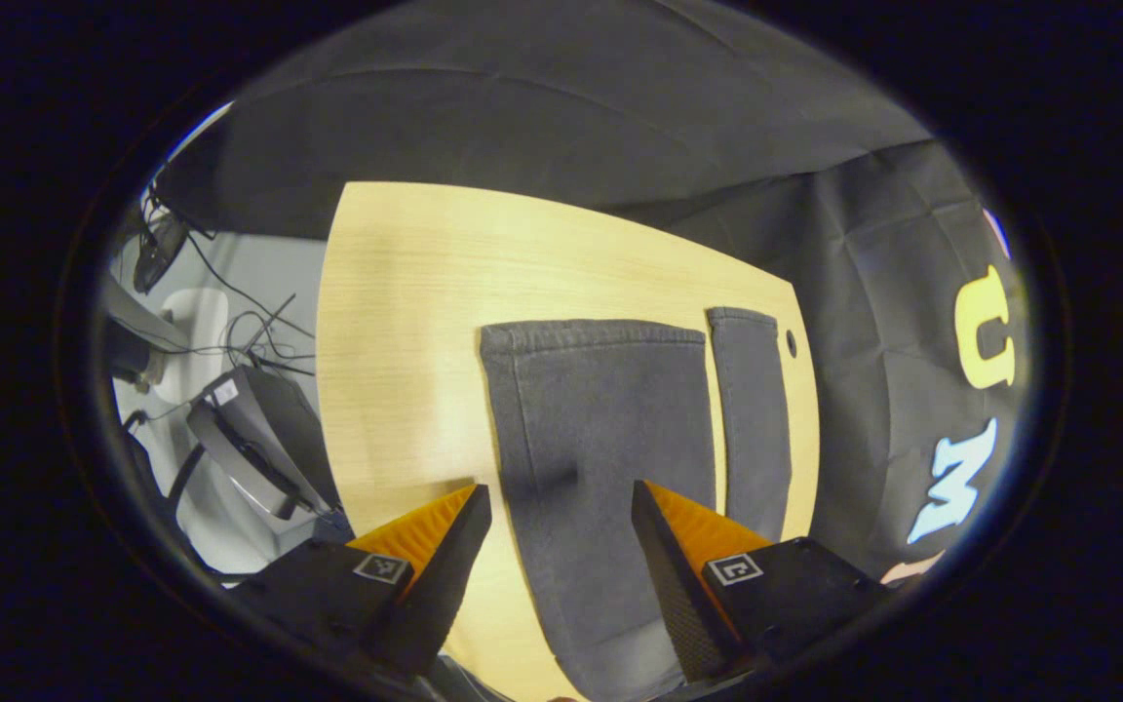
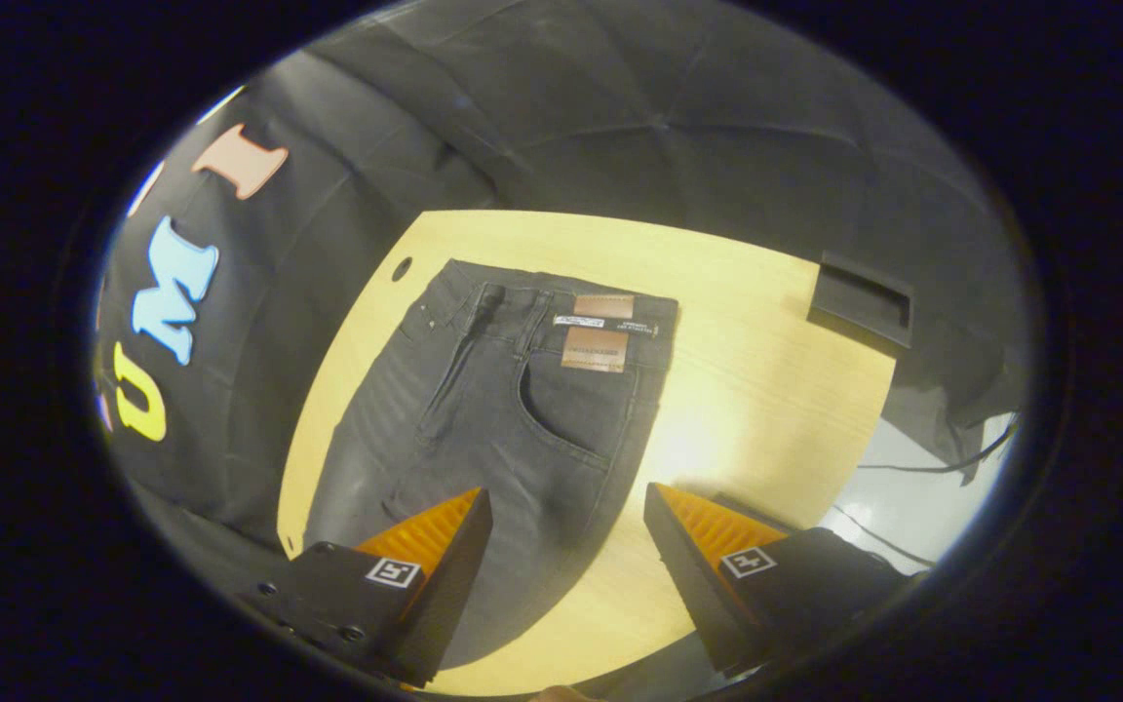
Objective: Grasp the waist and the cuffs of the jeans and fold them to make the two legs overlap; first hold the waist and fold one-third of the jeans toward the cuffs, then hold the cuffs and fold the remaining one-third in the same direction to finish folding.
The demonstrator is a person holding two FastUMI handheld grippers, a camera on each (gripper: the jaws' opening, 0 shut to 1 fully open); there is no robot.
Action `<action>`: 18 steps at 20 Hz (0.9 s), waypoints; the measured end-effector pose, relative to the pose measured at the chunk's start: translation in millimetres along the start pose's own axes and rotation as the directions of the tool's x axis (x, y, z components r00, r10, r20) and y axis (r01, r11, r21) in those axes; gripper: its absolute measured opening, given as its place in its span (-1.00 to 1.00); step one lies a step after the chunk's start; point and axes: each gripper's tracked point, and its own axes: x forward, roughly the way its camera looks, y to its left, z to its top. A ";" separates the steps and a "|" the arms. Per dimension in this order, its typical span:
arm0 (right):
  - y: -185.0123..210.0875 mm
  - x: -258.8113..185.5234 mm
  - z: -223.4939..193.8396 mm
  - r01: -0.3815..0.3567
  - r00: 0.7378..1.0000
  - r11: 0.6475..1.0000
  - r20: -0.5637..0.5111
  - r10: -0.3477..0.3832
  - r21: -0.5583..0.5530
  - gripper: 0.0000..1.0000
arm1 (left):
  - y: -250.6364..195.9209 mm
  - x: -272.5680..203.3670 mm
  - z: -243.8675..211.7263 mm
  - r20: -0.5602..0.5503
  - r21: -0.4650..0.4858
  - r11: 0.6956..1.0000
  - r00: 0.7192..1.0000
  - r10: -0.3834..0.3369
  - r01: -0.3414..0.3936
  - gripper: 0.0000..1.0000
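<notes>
Dark grey jeans lie flat on a light wooden table. In the left gripper view the two legs [image 1: 600,429] run away from me to their cuffs [image 1: 593,336], one wide leg and a narrow strip [image 1: 752,409] beside it. My left gripper [image 1: 561,507] hovers open above the wide leg. In the right gripper view the jeans' waist [image 2: 561,317] with its brown patches lies at the far end, pockets facing up. The right gripper [image 2: 569,512] hangs open above the thigh area [image 2: 522,429], nothing between its fingers.
The table [image 1: 406,341] has bare wood left of the legs and right of the waist [image 2: 756,390]. A black tray-like box [image 2: 862,302] sits at the table's far right corner. Off the table's left edge stand grey equipment and cables [image 1: 250,429]. Black cloth walls surround.
</notes>
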 end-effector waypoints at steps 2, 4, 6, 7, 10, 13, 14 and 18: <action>-2.3 4.9 2.5 -0.006 1.000 0.998 -0.013 0.006 0.055 0.90 | -1.2 9.0 0.4 -0.003 -0.023 0.999 1.000 -0.022 0.022 0.91; -8.5 9.0 4.6 0.002 1.000 0.994 -0.012 -0.001 0.106 0.90 | -7.7 13.4 5.3 0.002 -0.022 0.999 0.999 -0.042 0.042 0.89; -13.4 13.1 4.8 0.012 1.000 0.990 -0.017 -0.010 0.139 0.90 | -16.4 16.5 4.5 -0.003 -0.021 0.998 0.998 -0.066 0.066 0.89; -13.5 13.7 4.9 0.012 1.000 0.989 -0.019 -0.009 0.148 0.89 | -15.6 18.6 3.8 -0.007 -0.022 0.997 0.997 -0.071 0.071 0.93; -14.8 19.3 6.9 0.014 1.000 0.987 -0.025 -0.010 0.159 0.89 | -13.8 27.2 -1.0 -0.011 -0.061 0.995 0.997 -0.081 0.080 0.24; -10.9 29.1 7.7 0.004 0.999 0.985 -0.033 0.002 0.173 0.87 | -10.3 31.0 -2.4 -0.018 -0.085 0.992 0.995 -0.093 0.091 -0.58; -6.1 33.2 8.4 -0.011 0.999 0.984 -0.038 0.019 0.180 0.86 | -9.0 30.8 -3.3 -0.025 -0.077 0.993 0.996 -0.091 0.088 -0.43; 0.2 44.5 12.5 -0.025 0.998 0.982 -0.056 0.036 0.186 0.64 | -7.6 29.2 -2.7 -0.027 -0.105 0.990 0.995 -0.100 0.096 -0.72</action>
